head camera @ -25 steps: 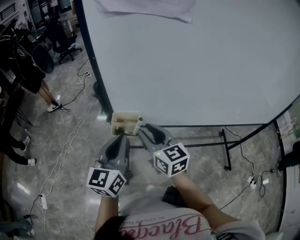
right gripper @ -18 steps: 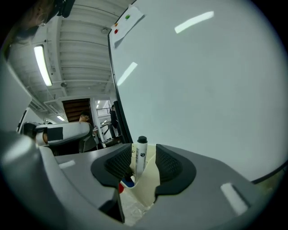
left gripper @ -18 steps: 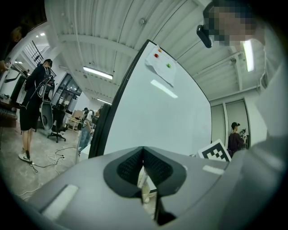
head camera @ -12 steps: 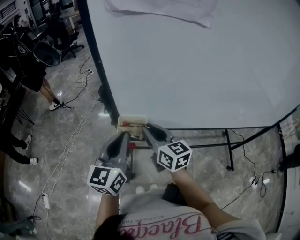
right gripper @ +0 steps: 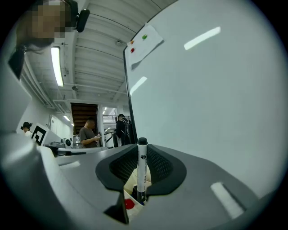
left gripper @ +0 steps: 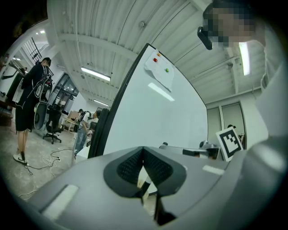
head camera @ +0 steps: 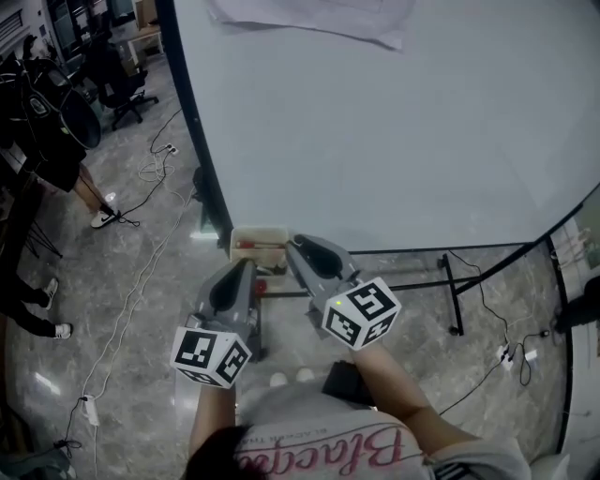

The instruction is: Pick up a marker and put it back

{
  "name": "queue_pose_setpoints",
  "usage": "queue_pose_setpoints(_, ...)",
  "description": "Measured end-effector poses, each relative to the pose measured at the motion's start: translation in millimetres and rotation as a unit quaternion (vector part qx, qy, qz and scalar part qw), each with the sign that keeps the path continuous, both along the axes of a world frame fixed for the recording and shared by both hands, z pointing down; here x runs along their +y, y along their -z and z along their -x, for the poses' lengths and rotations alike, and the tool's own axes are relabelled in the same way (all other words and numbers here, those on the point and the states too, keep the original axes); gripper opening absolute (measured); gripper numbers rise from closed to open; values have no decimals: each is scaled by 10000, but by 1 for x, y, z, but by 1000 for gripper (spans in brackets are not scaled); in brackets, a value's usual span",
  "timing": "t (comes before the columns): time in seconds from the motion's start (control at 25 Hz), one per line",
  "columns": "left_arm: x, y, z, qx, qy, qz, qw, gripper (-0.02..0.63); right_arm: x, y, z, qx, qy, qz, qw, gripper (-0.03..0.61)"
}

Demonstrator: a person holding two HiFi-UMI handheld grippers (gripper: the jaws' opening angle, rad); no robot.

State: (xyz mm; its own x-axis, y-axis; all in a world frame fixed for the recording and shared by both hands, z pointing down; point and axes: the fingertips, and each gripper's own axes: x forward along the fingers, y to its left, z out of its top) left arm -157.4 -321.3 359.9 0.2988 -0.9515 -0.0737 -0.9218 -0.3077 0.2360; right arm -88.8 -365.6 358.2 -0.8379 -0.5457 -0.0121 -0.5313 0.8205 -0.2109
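A white marker with a black cap (right gripper: 142,150) stands upright between the pads of my right gripper (right gripper: 141,173), which is shut on it. Its lower end is right over a small beige tray (right gripper: 131,185) that holds a red-capped marker (right gripper: 129,204). In the head view the tray (head camera: 246,234) hangs at the whiteboard's lower left corner, with a red marker (head camera: 255,246) lying in it. My right gripper (head camera: 298,249) is at the tray's right end. My left gripper (head camera: 244,274) is just below the tray, shut and empty, as its own view (left gripper: 143,155) also shows.
The whiteboard (head camera: 403,131) fills the upper right, with a paper sheet (head camera: 309,19) at its top and a black stand (head camera: 450,291) below. Cables (head camera: 122,300) trail over the marble floor. People stand at the far left (head camera: 56,141).
The right gripper has closed on the marker and drawn back a little to the right of the tray. The left gripper has stayed below the tray.
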Motion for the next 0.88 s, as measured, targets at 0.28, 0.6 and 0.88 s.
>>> queue_pose_setpoints(0.28, 7, 7, 3, 64, -47, -196, 9998, 0, 30, 45, -12, -340, -157, -792, 9962, 64)
queue_pose_setpoints(0.6, 2, 13, -2, -365, -62, -205, 9991, -2, 24, 46, -16, -424, -276, -701, 9963, 64)
queue_pose_setpoints(0.88, 5, 16, 0, -266, -47, -242, 9993, 0, 24, 39, -12, -349, -263, -647, 9970, 64)
